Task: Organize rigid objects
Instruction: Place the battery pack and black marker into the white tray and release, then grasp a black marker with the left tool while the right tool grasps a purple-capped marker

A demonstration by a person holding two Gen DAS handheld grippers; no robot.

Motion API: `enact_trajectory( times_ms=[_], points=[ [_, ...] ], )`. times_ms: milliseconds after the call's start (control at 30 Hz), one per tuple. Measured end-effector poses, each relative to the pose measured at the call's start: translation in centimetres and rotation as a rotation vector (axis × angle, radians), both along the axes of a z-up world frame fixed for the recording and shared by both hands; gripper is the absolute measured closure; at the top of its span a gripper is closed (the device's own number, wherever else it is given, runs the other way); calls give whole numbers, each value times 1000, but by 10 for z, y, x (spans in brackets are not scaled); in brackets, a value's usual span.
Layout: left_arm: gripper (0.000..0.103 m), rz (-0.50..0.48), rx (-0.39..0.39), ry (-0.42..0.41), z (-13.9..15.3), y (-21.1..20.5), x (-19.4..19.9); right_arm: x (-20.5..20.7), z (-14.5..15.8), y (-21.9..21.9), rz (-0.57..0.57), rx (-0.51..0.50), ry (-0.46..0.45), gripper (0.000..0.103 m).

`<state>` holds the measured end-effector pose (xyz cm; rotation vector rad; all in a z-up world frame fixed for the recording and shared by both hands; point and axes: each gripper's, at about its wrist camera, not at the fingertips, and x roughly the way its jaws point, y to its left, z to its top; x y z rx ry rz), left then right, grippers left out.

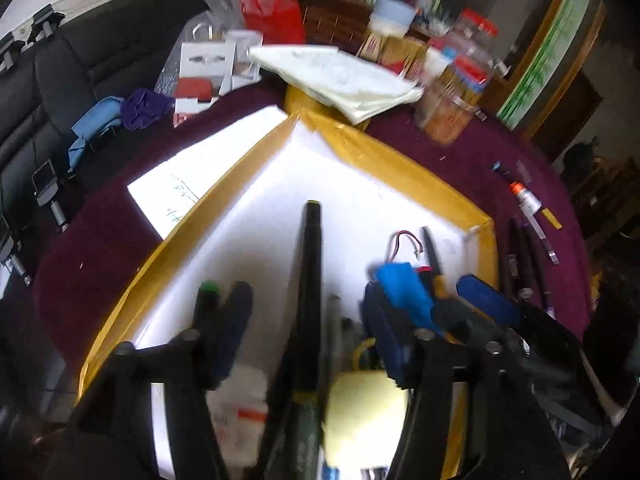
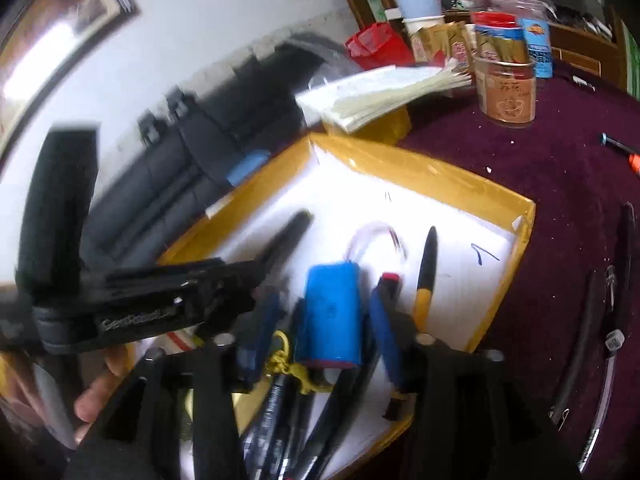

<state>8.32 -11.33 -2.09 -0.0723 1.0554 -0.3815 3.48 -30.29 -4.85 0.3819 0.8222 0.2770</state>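
**Tray half filled, pens still out on the cloth**

While both grippers hang over the yellow-rimmed tray (image 1: 384,148), we take the left wrist view first. Our left gripper (image 1: 308,316) stands with its fingers apart, and a long black pen (image 1: 310,272) lies in the tray between them, untouched by either pad as far as we can see. To the right of that pen in the tray lie a blue battery pack (image 1: 404,292) with its red and white wires, a yellow-and-black pen (image 1: 434,256) and, nearer the camera, a pale yellow block (image 1: 366,404). Outside the tray, past its right rim on the maroon cloth (image 1: 460,152), several pens and markers (image 1: 524,248) wait.

In the right wrist view, our right gripper (image 2: 320,320) is also spread, its blue-padded fingers either side of the battery pack (image 2: 332,316) in the tray (image 2: 420,176); whether the pads touch it we cannot tell. More dark pens (image 2: 616,280) lie beyond the tray's right rim.

We judge the sorting well begun but unfinished: a fair share is in the tray, and the loose pens on the cloth are left.
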Motion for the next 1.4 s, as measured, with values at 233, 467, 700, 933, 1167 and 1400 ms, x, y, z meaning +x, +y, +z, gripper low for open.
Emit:
enact_trajectory(
  times_ms=[233, 467, 700, 933, 1167, 1400],
  points=[
    [44, -21, -88, -38, 15, 6, -48, -21, 35, -38, -84, 108, -108, 49],
    [44, -219, -195, 117, 5, -30, -63, -54, 31, -124, -263, 148, 36, 40],
    [44, -292, -164, 128, 10, -81, -80, -86, 3, -232, -390, 138, 186, 54],
    [44, -381, -36, 95, 6, -137, -95, -80, -16, -240, -405, 96, 137, 76],
    [44, -434, 75, 108, -5, -203, -74, -66, -29, -232, -393, -30, 152, 77],
    [44, -442, 162, 83, -5, -271, -34, -72, -31, -244, -392, 63, 229, 90]
  ],
)
